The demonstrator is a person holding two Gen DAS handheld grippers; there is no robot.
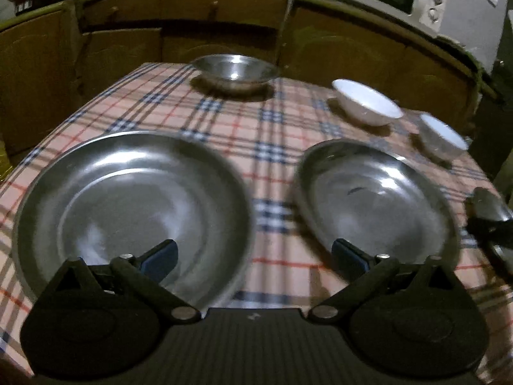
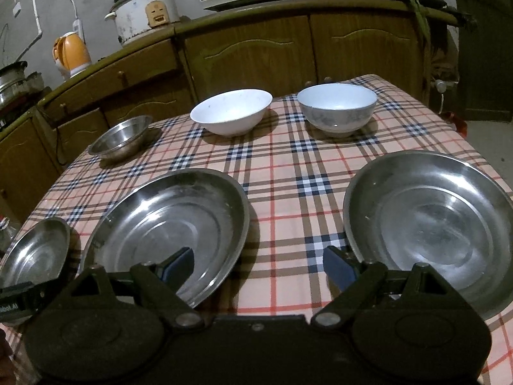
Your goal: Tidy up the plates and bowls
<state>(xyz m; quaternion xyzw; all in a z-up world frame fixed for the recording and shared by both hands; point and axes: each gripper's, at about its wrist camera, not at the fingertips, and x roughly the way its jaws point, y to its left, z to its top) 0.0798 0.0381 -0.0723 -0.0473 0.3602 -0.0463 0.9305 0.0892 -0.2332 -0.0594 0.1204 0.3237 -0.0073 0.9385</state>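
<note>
We hold both grippers low over the near edge of the table [image 2: 288, 173], and neither has taken anything yet: the left gripper [image 1: 255, 255] and the right gripper [image 2: 258, 264] both have their fingers spread wide and empty.

Three steel plates lie along the near side of the checked cloth. In the right wrist view they are the left plate [image 2: 35, 253], the middle plate [image 2: 170, 221] and the right plate [image 2: 433, 221], each apart from its neighbour. Farther back stand a steel bowl [image 2: 120, 138], a white bowl [image 2: 231, 115] and a patterned bowl [image 2: 336, 109], also apart from one another.

We judge that the sorting has not begun, and that the sensible first step is to stack the plates.

- Steel plates are thin and slippery, so we should bring one finger over the near rim and the other under it, not push down on the flat middle.
- The rim sits close to the cloth; tipping the gripper a little should let the lower finger slide beneath without dragging the fabric.
- We ought to close firmly before lifting, since a plate held by one edge will want to swing.
- Carry it level and set it squarely inside the next plate.
- The left wrist view is blurred, so we should steady that hand before closing.
</note>
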